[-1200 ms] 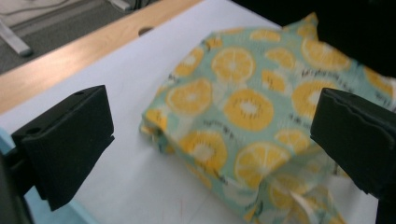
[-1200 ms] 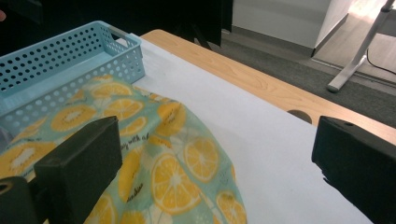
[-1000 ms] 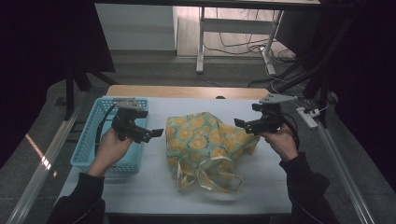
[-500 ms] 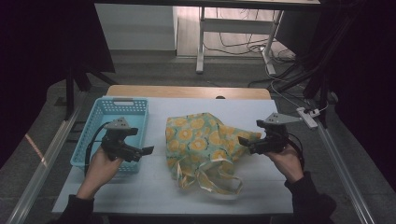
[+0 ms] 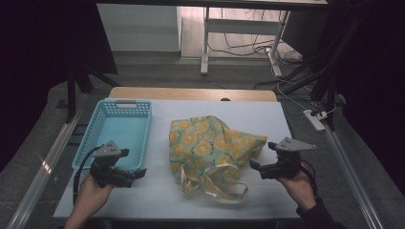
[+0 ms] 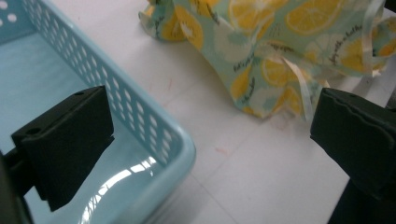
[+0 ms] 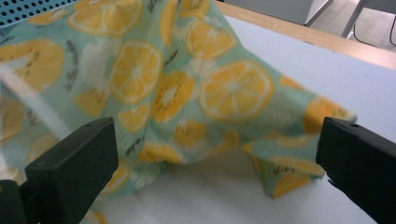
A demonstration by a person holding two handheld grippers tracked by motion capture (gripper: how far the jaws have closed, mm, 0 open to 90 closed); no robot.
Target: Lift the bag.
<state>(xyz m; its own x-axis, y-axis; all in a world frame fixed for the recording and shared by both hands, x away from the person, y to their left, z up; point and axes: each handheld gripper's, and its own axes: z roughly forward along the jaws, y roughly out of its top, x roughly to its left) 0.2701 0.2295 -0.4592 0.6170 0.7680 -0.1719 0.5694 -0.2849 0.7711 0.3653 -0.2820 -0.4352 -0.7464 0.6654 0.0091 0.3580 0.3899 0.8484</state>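
A crumpled cloth bag (image 5: 210,143) printed with lemon slices on pale green lies in the middle of the white table, its ribbon handles (image 5: 222,183) trailing toward the front edge. My left gripper (image 5: 141,172) is held low at the front left, open, over the near right corner of the basket and apart from the bag (image 6: 280,51). My right gripper (image 5: 253,165) hovers open at the front right, pointing at the bag's right side (image 7: 196,93). Nothing is between either pair of jaws.
A light blue plastic basket (image 5: 98,138) with perforated walls stands at the left, its near corner (image 6: 180,144) right below my left gripper. The white table top (image 5: 267,112) ends in a wooden strip at the back. Beyond are a desk frame and cables on the floor.
Both grippers have pulled back toward the front edge and away from the bag, which now lies free. The left one has come down beside the basket's near corner.
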